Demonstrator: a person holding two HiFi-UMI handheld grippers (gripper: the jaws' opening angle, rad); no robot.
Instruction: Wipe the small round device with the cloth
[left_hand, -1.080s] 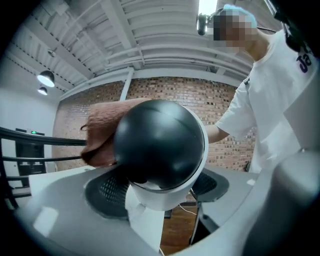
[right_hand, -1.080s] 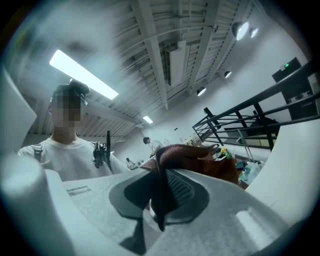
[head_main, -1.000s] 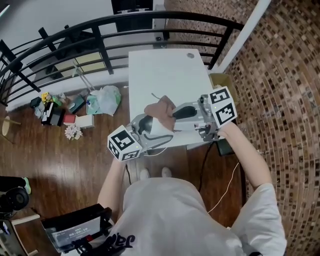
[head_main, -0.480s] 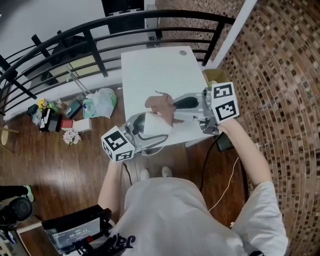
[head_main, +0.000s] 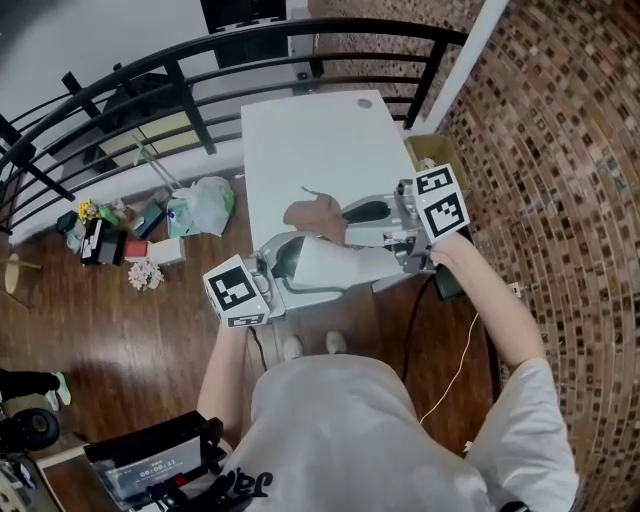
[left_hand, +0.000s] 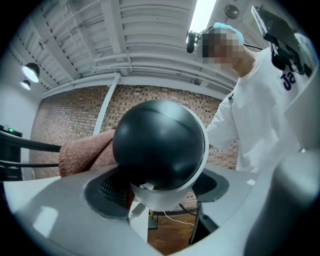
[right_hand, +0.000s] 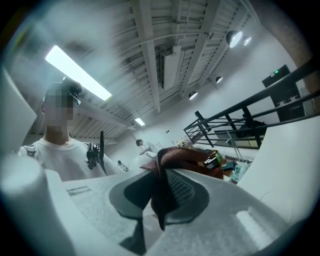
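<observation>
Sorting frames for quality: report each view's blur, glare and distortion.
Head view: sharp, evenly lit, the brick wall bowed by the wide lens. Left gripper view: small round device in focus, faint sheen on its dome, ceiling light glaring above. Right gripper view: hazy, strip light blooming, cloth dark in shadow.

The small round device (left_hand: 160, 150) sits between the fingers (left_hand: 107, 194) of the left gripper (left_hand: 160, 189), above the near edge of the surface (head_main: 320, 130), towards its near-left corner. The cloth (head_main: 314, 214) is between the fingers (right_hand: 186, 192) of the right gripper (right_hand: 162, 195), over the surface's near half, just behind the device. A railing (head_main: 200, 55) runs behind the far edge. A bag (head_main: 207, 198) lies on the floor (head_main: 120, 340) left of the surface.
</observation>
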